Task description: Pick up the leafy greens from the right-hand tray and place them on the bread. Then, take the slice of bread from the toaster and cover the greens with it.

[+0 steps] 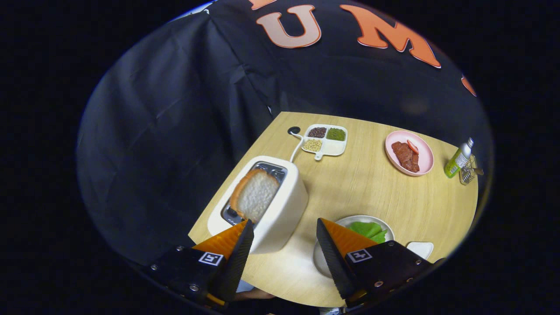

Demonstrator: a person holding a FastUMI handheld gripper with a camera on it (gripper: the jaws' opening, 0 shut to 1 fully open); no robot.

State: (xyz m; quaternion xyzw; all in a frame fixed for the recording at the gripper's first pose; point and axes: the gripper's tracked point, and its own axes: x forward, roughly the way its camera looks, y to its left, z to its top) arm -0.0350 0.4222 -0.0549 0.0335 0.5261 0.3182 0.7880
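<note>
A white toaster (280,205) stands on the wooden table, its near end between my fingers. A slice of bread (256,194) sticks up from its slot, just ahead of my left finger. My gripper (284,229) is open, high above the table, holding nothing. Leafy greens (367,229) lie on a white plate (321,262) that sits partly behind my right finger; whatever is under the greens is hidden from me.
Beyond the toaster is a white divided dish (334,148) with beans and grains. A pink plate (424,151) with red meat slices sits further right, then a green bottle (457,159) and a small metal object. A white tray corner (421,249) lies by the plate.
</note>
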